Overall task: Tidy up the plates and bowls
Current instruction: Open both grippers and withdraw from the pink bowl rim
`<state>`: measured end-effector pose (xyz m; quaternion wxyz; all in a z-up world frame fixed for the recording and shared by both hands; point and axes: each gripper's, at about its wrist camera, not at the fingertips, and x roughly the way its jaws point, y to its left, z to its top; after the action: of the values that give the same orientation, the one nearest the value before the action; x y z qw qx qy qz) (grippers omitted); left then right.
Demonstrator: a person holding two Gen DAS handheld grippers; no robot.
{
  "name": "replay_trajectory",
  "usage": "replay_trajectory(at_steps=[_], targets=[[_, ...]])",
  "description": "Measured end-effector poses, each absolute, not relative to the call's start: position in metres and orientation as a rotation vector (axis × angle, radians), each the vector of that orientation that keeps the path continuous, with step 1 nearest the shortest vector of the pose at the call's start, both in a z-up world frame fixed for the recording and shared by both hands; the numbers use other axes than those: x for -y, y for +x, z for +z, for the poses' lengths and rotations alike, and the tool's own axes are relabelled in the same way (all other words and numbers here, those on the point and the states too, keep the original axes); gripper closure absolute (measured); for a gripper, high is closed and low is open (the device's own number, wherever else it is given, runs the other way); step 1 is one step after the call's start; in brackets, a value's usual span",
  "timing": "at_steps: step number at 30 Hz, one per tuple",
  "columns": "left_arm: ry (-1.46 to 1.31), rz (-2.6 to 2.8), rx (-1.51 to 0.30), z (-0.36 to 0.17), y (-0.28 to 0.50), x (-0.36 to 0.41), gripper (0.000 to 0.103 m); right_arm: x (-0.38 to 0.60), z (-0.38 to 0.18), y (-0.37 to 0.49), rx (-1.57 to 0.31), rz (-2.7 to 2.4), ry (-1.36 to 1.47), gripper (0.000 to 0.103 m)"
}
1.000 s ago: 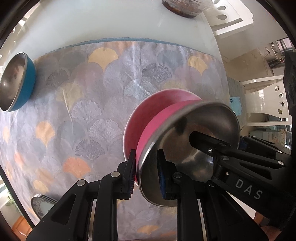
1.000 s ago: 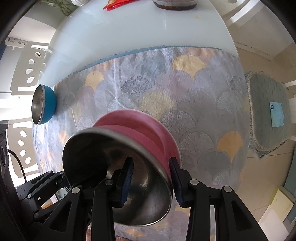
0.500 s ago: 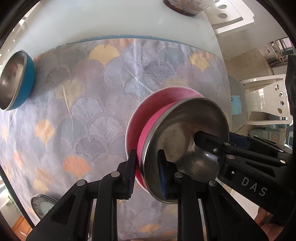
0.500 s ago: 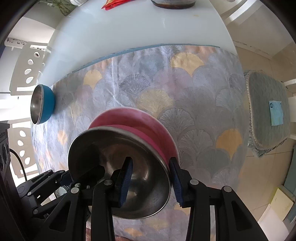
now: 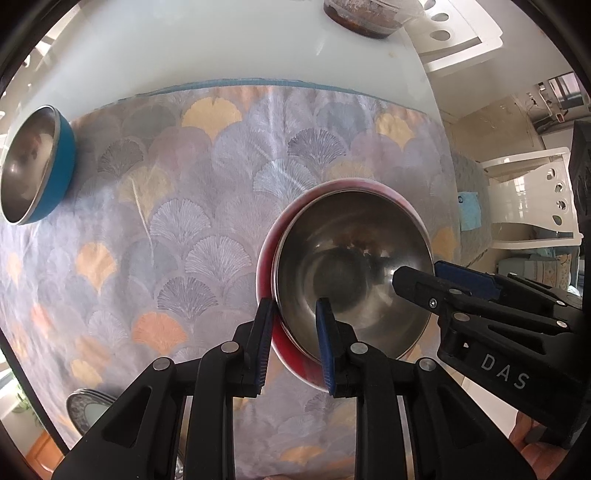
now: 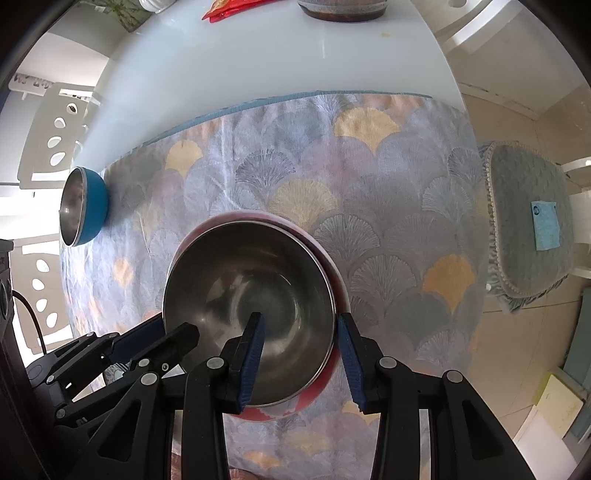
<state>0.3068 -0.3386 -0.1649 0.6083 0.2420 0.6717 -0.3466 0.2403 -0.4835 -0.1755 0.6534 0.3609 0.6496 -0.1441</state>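
A: How far along is the sorting, would you say?

B: Partly done, by my reading; the pink bowl (image 5: 295, 354) sits level on the patterned cloth (image 5: 177, 206), straddled by both sets of tongs; its steel inside faces up.

A: And the tongs themselves?

B: The left tongs (image 5: 293, 339) stand over the bowl's near-left rim, one finger outside the pink wall, one inside on the steel; the gap is narrow, and I judge it a light pinch on the rim, possibly about to slacken; the right tongs (image 6: 301, 343) straddle the near-right rim the same way, inner finger in the basin, outer finger against the pink wall; pressed on the bowl, as far as I can see.

A: So the bowl is not free yet?

B: Not yet; both grips need to come off before that step counts as finished.

A: What is left?

B: A blue bowl (image 5: 35, 166) stands well apart, far to the left of the left tongs near the cloth's edge; nothing is nested in it or under it; a patterned plate (image 5: 86, 410) peeks out low and left of the left tongs, at the worktop (image 6: 258, 62) edge; whether more plates lie under it I cannot tell.

A: Beyond the cloth?

B: A lidded container (image 6: 341, 9) far ahead of the tongs on the bare worktop; probably no part of the job.
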Motion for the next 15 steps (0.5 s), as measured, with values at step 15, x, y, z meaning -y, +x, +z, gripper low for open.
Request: replay_trajectory(at_steps=[15], targets=[[0.518,-0.805,-1.548,-0.153,0.318,0.322,0.082,0.483,-0.159,0.236,-1.458,-0.386,0.795,0.061]])
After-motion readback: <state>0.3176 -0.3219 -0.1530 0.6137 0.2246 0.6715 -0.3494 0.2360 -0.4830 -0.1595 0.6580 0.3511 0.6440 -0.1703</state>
